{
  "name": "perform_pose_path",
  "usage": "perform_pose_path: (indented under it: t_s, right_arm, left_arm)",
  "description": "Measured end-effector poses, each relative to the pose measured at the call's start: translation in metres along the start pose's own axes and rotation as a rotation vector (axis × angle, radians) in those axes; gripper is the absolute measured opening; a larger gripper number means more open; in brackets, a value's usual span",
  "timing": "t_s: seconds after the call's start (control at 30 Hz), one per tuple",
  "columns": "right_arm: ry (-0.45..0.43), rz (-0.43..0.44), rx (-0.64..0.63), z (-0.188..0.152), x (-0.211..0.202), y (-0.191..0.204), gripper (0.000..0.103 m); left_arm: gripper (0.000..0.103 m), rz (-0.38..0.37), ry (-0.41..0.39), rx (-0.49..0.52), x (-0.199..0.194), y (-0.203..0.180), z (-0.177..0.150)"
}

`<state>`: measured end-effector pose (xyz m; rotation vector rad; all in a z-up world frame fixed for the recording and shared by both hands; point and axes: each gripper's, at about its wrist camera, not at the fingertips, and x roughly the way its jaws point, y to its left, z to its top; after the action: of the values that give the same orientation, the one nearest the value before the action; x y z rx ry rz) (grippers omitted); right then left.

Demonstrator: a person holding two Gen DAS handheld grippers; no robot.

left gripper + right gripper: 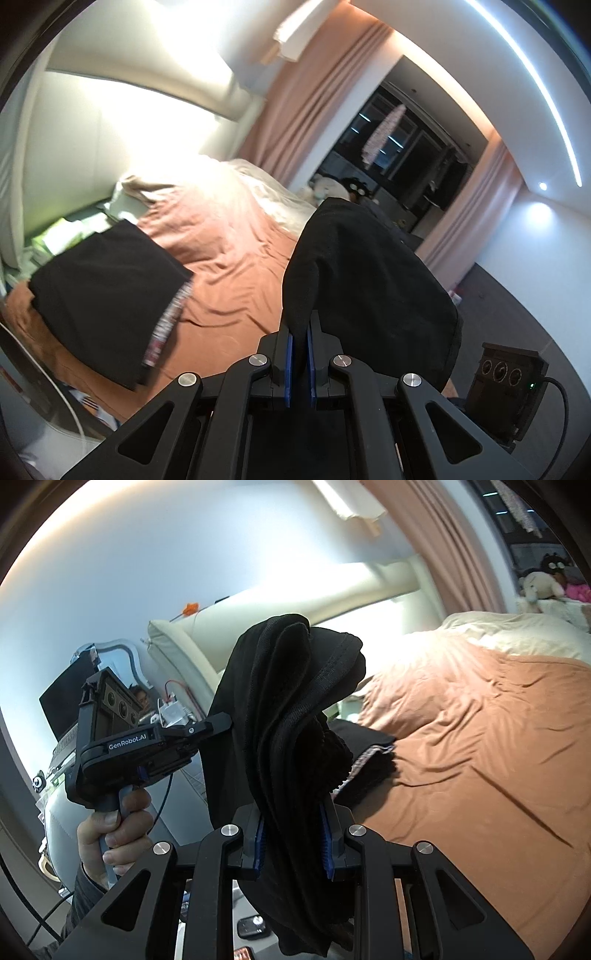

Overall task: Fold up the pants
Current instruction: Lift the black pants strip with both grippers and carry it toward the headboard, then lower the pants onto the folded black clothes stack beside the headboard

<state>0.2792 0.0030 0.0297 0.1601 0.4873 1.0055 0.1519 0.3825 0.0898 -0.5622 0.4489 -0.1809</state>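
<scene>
The black pants (pixel 369 277) hang bunched in the air above the near edge of the bed. My left gripper (pixel 300 325) is shut on a thin fold of them, and the cloth drapes off to the right. In the right wrist view my right gripper (pixel 293 812) is shut on a thick twisted bundle of the pants (pixel 288 686). The left gripper (pixel 221 722) shows there at the left, held by a hand (pixel 114 834), with its tips at the cloth's left edge. The right gripper's camera housing (pixel 502 376) shows behind the pants; its fingers are hidden.
A bed with an orange-brown sheet (pixel 236 266) (pixel 480 738) lies ahead. A folded black garment (pixel 107 288) (pixel 369 749) with a patterned band rests on its near side. A laptop (pixel 62 698) stands beyond the padded headboard (pixel 177 646). Plush toys (pixel 539 587) sit by the far window.
</scene>
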Motion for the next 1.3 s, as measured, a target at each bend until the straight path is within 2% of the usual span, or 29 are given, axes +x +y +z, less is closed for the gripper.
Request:
perform_pose_path:
  t_s: [0.23, 0.8, 1.03, 1.3]
  right_arm:
    - [0.030, 0.041, 0.009, 0.021, 0.056, -0.010, 0.020]
    - [0.116, 0.159, 0.050, 0.035, 0.187, -0.034, 0.020]
    - [0.148, 0.173, 0.076, 0.042, 0.240, -0.039, 0.021]
    - [0.179, 0.155, 0.112, 0.056, 0.293, -0.057, 0.021]
  left_arm:
    - [0.006, 0.066, -0.032, -0.032, -0.002, 0.050, 0.024]
    - [0.006, 0.257, -0.071, -0.124, 0.012, 0.155, 0.067]
    - [0.006, 0.323, -0.062, -0.153, 0.031, 0.190, 0.084]
    - [0.006, 0.375, -0.001, -0.153, 0.082, 0.219, 0.101]
